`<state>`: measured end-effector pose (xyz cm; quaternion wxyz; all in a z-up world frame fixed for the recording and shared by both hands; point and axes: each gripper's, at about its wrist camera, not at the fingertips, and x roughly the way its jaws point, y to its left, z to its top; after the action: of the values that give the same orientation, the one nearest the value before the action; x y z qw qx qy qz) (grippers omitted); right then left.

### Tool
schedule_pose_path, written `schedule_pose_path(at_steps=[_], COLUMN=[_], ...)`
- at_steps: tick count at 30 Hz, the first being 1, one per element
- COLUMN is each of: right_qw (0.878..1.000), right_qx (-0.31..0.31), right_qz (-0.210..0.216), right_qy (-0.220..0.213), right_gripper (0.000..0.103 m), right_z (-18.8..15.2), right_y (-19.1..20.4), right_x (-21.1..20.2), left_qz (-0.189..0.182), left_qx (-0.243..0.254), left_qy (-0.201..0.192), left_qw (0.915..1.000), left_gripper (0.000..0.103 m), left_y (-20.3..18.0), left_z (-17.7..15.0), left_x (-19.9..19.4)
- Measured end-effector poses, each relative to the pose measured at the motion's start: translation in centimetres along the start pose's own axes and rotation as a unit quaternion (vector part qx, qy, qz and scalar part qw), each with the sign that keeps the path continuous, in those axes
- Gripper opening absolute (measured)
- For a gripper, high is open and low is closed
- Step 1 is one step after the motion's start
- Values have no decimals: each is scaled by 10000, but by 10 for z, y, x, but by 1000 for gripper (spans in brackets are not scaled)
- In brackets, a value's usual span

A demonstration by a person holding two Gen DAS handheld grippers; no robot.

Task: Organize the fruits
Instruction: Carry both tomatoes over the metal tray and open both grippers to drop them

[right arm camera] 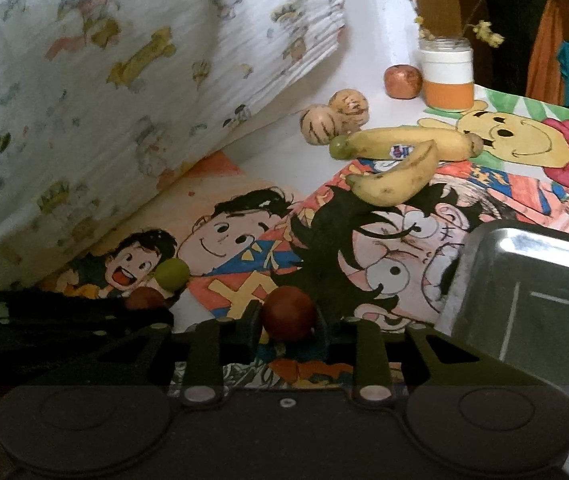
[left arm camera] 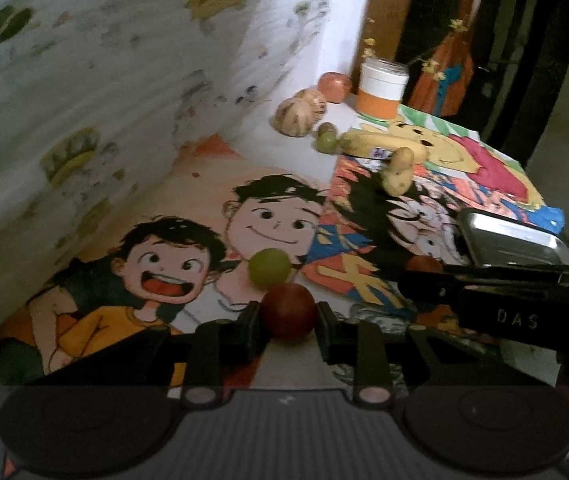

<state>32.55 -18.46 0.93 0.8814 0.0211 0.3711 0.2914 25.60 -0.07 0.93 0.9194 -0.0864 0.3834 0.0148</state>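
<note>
My left gripper (left arm camera: pixel 287 316) is shut on a dark red round fruit (left arm camera: pixel 287 309) just above the cartoon-printed table cover. A green round fruit (left arm camera: pixel 269 269) lies right beyond it. My right gripper (right arm camera: pixel 287 320) is shut on a second dark red round fruit (right arm camera: pixel 287 312). The left gripper's red fruit (right arm camera: pixel 144 299) and the green fruit (right arm camera: pixel 171 274) show at the left of the right wrist view. A steel tray (right arm camera: pixel 524 280) sits at the right; it also shows in the left wrist view (left arm camera: pixel 512 240). Two bananas (right arm camera: pixel 396 160) lie further back.
At the back stand a white and orange jar (right arm camera: pixel 446 76), an apple (right arm camera: pixel 402 81), two pale striped round fruits (right arm camera: pixel 322 124) and a small green fruit (right arm camera: pixel 338 147). A patterned white cushion (right arm camera: pixel 124 80) rises on the left. The table's right edge drops off beyond the tray.
</note>
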Motion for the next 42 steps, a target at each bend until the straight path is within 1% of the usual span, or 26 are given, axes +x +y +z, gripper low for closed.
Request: schedule_pose_path(at_steps=[8,13,16,23,27,31,36,42], right_qw=[9984,9962,9939,9884,9855,9839,9832,9827], right_qx=[255,325,359,565,685,772,826,792], right_qz=[-266,-550,-805,-1250,-1438,-1542,-1596,-1657], right_qy=[-420,-584,-658,-654,-585,-462,-331,-257], right_gripper=[30,30,30,30,30,30,30,31], right_z=[4,5,3,-2,-3,-5,-7,-8], right_y=[-19,-43,-61,-109,-135,-156,-167,-171], right_x=[-42,-70,-85,-102,-100,-90,-79,-71], left_qz=[-422,-808,-1090,-1405,-1502,-1559,-1517,-1472], left_qx=[281,733,888,1160,1264,1386,1450,1429], left_qy=[-104,-115,-93,-60,-28,25,156,281], left_qw=[9987,9940,9900,9832,9805,9780,9776,9783], left_gripper=[32,32,32,32,32,32,32,32], left_y=[-24,-59,-84,-140,-164,-180,-188,-188], left_z=[20,36,43,49,54,56,53,51], left_x=[-9,-8,-1,32,57,80,100,112])
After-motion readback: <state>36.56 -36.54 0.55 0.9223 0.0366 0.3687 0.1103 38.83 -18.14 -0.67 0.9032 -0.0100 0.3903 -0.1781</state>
